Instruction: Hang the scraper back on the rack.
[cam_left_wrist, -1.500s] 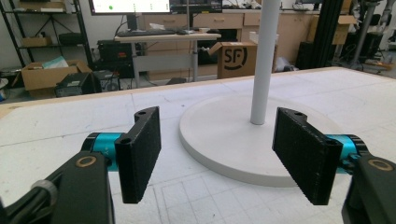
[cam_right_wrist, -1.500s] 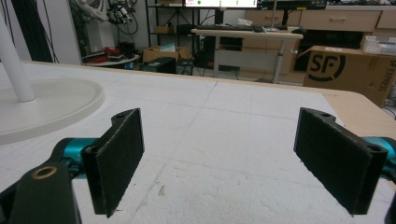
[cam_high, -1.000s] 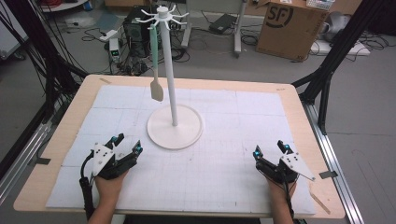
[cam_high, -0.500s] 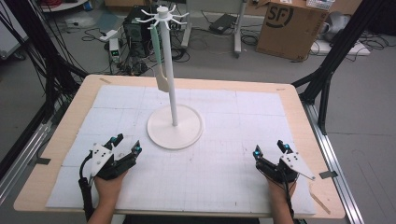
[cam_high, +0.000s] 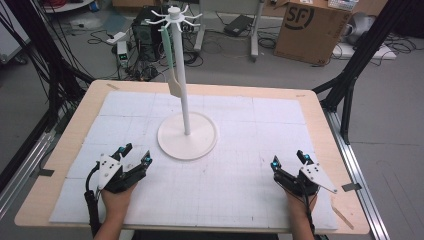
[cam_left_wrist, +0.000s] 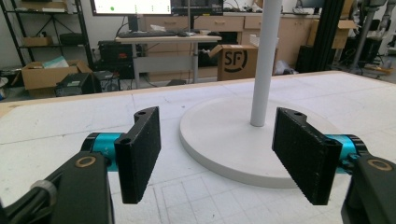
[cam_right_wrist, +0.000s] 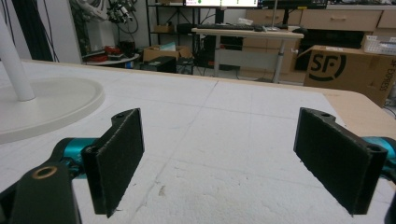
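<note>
Item: spatula (cam_high: 171, 65) hanging on tall stand (cam_high: 186, 107); left claw (cam_high: 134, 156) and right claw (cam_high: 290, 161) spread, empty; risk: a clumsy reach tips the stand.

We read "SF" logo, black on brown cardboard box (cam_high: 310, 30) on floor beyond table, high view. Same "SF" on box in left gripper view (cam_left_wrist: 238, 60). In right gripper view (cam_right_wrist: 348, 70), "SF" with "EXPRESS" printed vertically beside it.

Grey floor (cam_high: 395, 125) across top and right of high view. Cardboard box (cam_high: 310, 27) upper right. Cables (cam_high: 95, 30) and power strip (cam_high: 121, 50) upper left. Desk (cam_left_wrist: 159, 39), shelving (cam_left_wrist: 44, 28), drawers (cam_right_wrist: 355, 18) behind.
</note>
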